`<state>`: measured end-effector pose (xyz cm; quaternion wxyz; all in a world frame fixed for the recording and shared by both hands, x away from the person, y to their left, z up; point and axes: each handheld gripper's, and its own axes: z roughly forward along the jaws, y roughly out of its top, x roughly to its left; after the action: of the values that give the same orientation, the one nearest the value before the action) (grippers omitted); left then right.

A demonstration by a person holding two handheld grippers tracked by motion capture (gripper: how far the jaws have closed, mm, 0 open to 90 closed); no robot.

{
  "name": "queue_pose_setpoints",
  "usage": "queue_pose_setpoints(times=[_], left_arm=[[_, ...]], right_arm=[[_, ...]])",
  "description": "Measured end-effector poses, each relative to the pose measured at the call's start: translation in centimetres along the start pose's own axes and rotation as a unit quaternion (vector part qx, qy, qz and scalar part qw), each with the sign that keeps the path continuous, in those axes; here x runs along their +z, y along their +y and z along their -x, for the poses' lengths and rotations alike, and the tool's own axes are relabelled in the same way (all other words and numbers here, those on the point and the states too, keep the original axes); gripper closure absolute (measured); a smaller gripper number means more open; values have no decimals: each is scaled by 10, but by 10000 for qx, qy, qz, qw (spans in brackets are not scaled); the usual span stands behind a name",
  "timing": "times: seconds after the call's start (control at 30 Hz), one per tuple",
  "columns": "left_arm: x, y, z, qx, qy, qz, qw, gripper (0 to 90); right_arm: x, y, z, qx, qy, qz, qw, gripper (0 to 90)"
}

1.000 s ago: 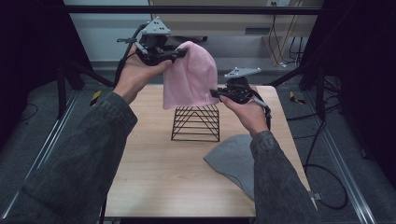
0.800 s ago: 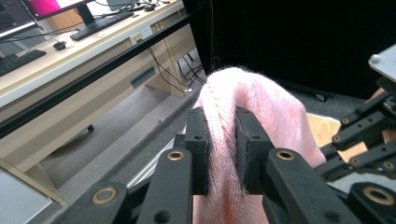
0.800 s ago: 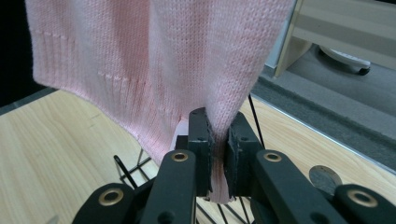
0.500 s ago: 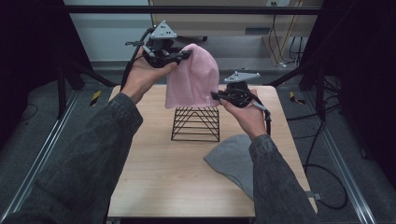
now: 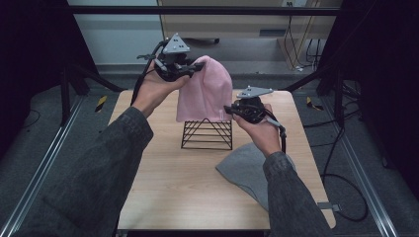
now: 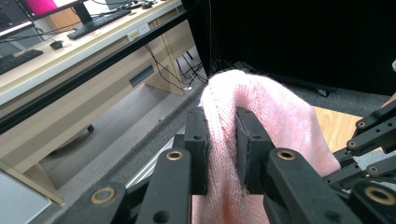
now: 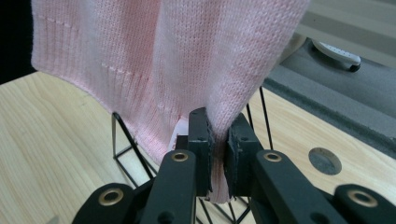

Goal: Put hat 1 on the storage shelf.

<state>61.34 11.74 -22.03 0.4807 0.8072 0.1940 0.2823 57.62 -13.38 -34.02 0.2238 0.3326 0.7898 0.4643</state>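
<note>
A pink knit beanie [image 5: 205, 89] is held above the black wire rack [image 5: 207, 133], its crown pinched between the jaws of the left gripper [image 5: 196, 68] and its ribbed hem clamped in the jaws of the right gripper [image 5: 228, 109]. A grey beanie [image 5: 244, 170] is seen lying just beside the rack on the wooden table [image 5: 168, 187].

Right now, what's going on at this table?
A person holds a pink knit beanie up over a black wire rack. The left gripper pinches its crown; the right gripper pinches its ribbed lower edge. A grey beanie lies on the wooden table beside the rack.
</note>
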Motion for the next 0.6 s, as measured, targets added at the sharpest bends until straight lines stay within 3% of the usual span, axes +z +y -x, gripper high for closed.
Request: queue_pose_setpoints(times=[0.6], left_arm=[[-3, -21, 21, 116, -99, -272, 9995, 768]], right_arm=[[10, -21, -3, 11, 146, -437, 9989, 816]])
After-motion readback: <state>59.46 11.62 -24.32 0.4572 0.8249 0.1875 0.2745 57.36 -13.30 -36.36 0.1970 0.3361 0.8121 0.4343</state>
